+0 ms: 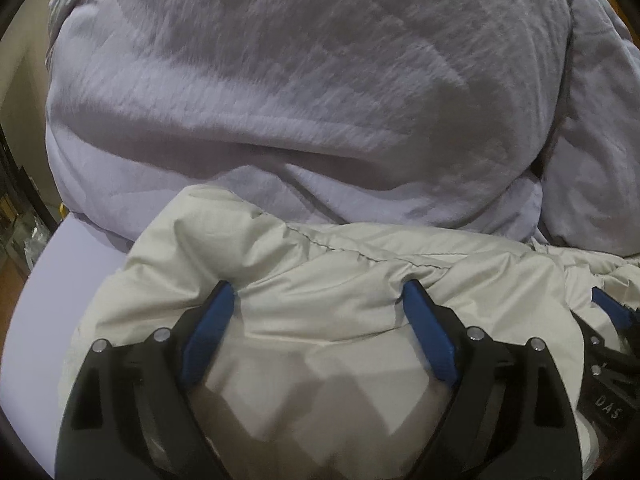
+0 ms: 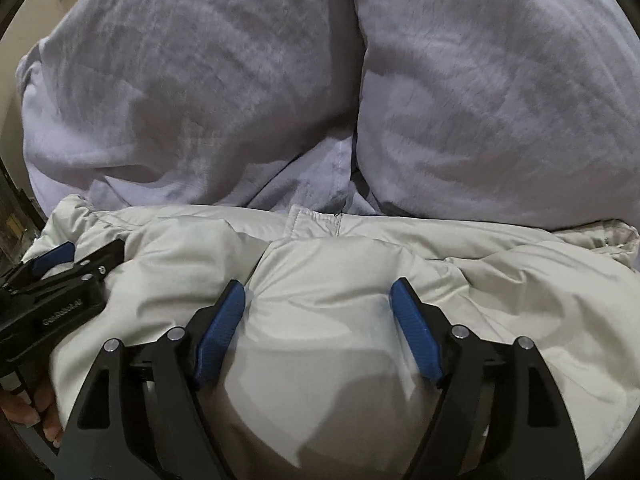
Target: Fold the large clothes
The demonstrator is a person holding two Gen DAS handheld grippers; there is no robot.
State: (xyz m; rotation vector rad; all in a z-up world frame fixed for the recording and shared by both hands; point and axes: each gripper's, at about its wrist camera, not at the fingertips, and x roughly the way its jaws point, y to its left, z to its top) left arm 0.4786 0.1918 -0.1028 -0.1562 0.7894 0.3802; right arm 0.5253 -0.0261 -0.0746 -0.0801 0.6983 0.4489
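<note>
A puffy off-white padded jacket (image 1: 328,272) lies on the bed in front of me; it also fills the lower half of the right wrist view (image 2: 360,248). My left gripper (image 1: 320,292) is open, its blue fingers (image 1: 208,332) spread wide and pressing down on the jacket's padding. My right gripper (image 2: 318,290) is open too, its blue fingers (image 2: 416,332) resting on the jacket. The two grippers are side by side: the right one shows at the left wrist view's right edge (image 1: 612,312), the left one at the right wrist view's left edge (image 2: 60,264).
A rumpled lavender duvet (image 1: 300,92) is heaped behind the jacket, and two lavender pillows (image 2: 180,92) stand behind it in the right wrist view. A lavender sheet (image 1: 60,280) shows at left. Dark furniture (image 1: 16,200) stands beyond the bed's left edge.
</note>
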